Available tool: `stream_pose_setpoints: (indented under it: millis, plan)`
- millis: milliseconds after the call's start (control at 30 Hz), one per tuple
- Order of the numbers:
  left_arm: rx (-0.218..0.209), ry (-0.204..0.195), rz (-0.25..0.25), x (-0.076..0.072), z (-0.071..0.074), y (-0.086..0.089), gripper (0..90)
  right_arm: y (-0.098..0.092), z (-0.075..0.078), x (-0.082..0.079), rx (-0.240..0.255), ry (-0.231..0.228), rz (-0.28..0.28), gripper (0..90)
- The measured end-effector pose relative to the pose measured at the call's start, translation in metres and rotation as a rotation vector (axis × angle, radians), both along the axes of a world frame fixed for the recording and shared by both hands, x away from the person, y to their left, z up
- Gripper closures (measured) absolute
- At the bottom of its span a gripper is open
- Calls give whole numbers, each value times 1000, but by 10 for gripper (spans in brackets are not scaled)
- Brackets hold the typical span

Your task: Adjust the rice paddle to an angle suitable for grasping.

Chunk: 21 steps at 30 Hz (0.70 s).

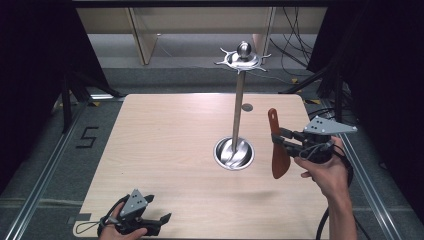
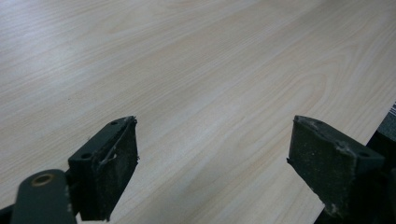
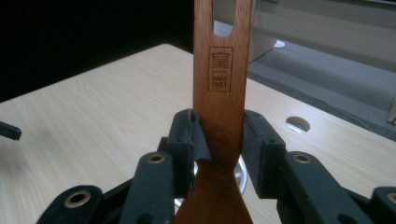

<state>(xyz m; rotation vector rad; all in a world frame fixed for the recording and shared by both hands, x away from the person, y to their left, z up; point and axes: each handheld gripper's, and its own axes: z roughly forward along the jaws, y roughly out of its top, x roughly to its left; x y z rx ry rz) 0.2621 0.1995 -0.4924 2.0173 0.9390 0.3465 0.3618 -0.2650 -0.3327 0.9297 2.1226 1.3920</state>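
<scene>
**A:** Where is the wooden spatula [image 1: 278, 145] right now?

**B:** Off the surface [image 1: 165, 150], held up in the air by the right tongs [image 1: 280, 141] near the right edge. In the high view it stands roughly upright, handle end on top, broad blade hanging below the grip.

**A:** And the grip itself?

**B:** The right tongs are clamped on the spatula's handle [image 3: 223, 93]. In the right gripper view the two black pads [image 3: 187, 135] press against either side of the handle, just above where it widens into the blade. A stamped mark and a slotted hanging hole show higher up on the wood.

**A:** What is beside it?

**B:** A metal stand [image 1: 238, 105]: a round shiny base [image 1: 233, 153] resting on the surface, a thin pole rising from it, and a hooked ring with a ball [image 1: 243, 54] at the top. The spatula is just to the right of the base and apart from the pole, well below the hooks.

**A:** The other hand?

**B:** The left tongs [image 1: 161, 223] sit low at the near left corner of the surface, held by the person's left hand [image 1: 117, 227]. Their jaws stand wide apart with nothing between them; the left gripper view looks across bare pale wood.
</scene>
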Motion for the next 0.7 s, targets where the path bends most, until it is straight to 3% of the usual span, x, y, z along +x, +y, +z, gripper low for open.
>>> stream_pose_setpoints:
  millis: [100,133,200,300,400,433,467,633,700]
  plan:
    - [-6,-1,13,0,0,0,151,0,5,2,3,-26,4,670]
    - [19,-1,4,0,1,2,151,1,6,2,8,-22,-1,670]
    - [-14,15,20,-1,-1,0,151,1,9,2,19,-21,3,670]
    - [-5,15,21,0,-1,0,152,1,13,3,21,-45,10,670]
    - [17,13,18,0,-1,1,152,1,16,2,58,-46,12,670]
    - [-19,12,31,0,-2,-1,151,0,18,4,57,-61,21,670]
    - [-19,12,31,0,-2,-1,151,0,18,4,57,-61,21,670]
    - [20,9,13,1,0,2,152,2,28,5,74,-73,17,670]
    - [3,13,22,0,-1,1,152,2,33,6,68,-79,18,670]
